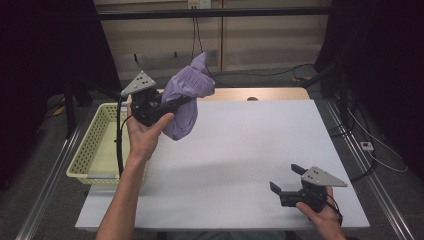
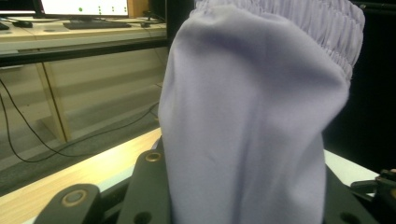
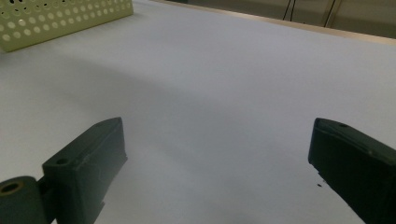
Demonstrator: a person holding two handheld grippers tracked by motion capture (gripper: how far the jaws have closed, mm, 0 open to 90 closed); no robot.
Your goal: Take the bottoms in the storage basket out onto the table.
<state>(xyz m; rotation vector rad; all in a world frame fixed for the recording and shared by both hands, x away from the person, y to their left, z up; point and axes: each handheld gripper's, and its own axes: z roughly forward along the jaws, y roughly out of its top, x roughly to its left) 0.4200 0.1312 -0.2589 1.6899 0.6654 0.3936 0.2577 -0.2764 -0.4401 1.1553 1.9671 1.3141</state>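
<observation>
Lilac fabric is what the left hand-held gripper (image 1: 181,101) is pinching: a soft garment (image 1: 186,97) with a gathered elastic band along its upper edge, bunched between the pressed-together jaws and hanging clear of the bench (image 1: 240,150). In the high view the person's left hand (image 1: 145,132) is holding that gripper raised above the bench's far left part, just beside the basket (image 1: 95,145), with the garment's lower end drooping below the jaws and its upper end poking up past them. In the left gripper view the cloth (image 2: 252,116) is rising straight out from between the black jaws, its ribbed elastic edge at the top, with a wooden strip of the bench's far edge and trailing cables behind it.

The pale yellow perforated basket is sitting at the bench's left edge, partly overhanging the white top.

The right hand-held gripper (image 1: 285,180) is resting low at the near right corner of the bench, held by the person's right hand (image 1: 320,207), well apart from the garment. Its jaws are standing spread wide with nothing between them; in the right gripper view the bare white surface (image 3: 224,93) is showing in the gap, and a corner of the basket (image 3: 56,18) is sitting at the upper left.
</observation>
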